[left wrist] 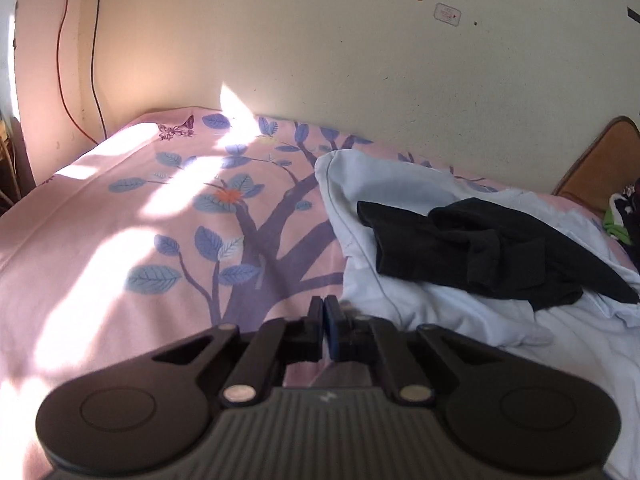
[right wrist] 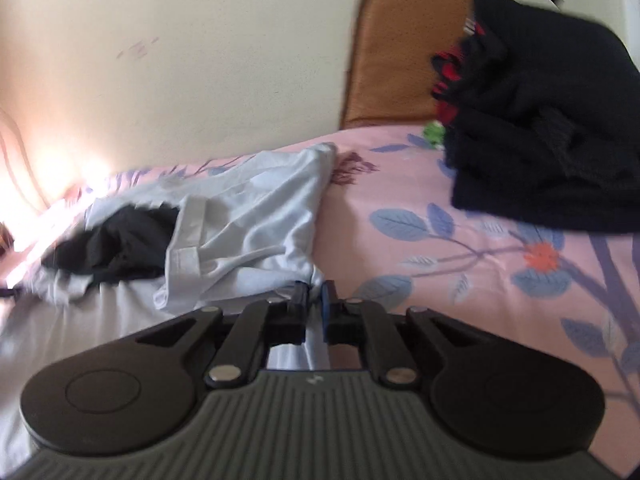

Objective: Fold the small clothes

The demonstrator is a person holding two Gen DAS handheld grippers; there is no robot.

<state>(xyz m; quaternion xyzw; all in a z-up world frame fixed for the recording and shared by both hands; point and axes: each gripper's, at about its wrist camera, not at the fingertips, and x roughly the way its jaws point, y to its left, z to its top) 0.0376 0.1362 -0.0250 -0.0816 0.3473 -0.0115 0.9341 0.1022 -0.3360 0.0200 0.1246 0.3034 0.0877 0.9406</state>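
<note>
Left wrist view: left gripper (left wrist: 325, 309) closed tight, pads meeting with nothing seen between them, low over the sheet (left wrist: 120, 248) just beside the near left edge of the shirt (left wrist: 400, 184). Right wrist view: right gripper (right wrist: 315, 294) narrowed to a slit at the shirt's near right corner, pale cloth apparently pinched between the pads, though blur leaves that unsure. Shirt spread across the middle of the bed, rumpled, with a black garment (left wrist: 480, 248) heaped on top. Judged step: taking the shirt by its near corners for a first fold. To do it well: confirm cloth in both grips, since the left looks closed on air; reopen there and bite the hem itself, not the sheet beneath. Clear the black garment off first, or expect it to slide and bunch inside the fold. Lift both corners together, keep the edge taut between the grippers, carry it toward the far edge and lay it down flat. Shirt: thin pale blue woven cloth, limp, creased, stitched seams and a placket showing. Black garment: soft, matte, crumpled, no clear outline. Sheet: smooth pink cotton printed with blue leaves and purple branches, sunlit on the left. Far right: a stacked dark pile (right wrist: 540, 140) against a brown pad (right wrist: 400, 60).
</note>
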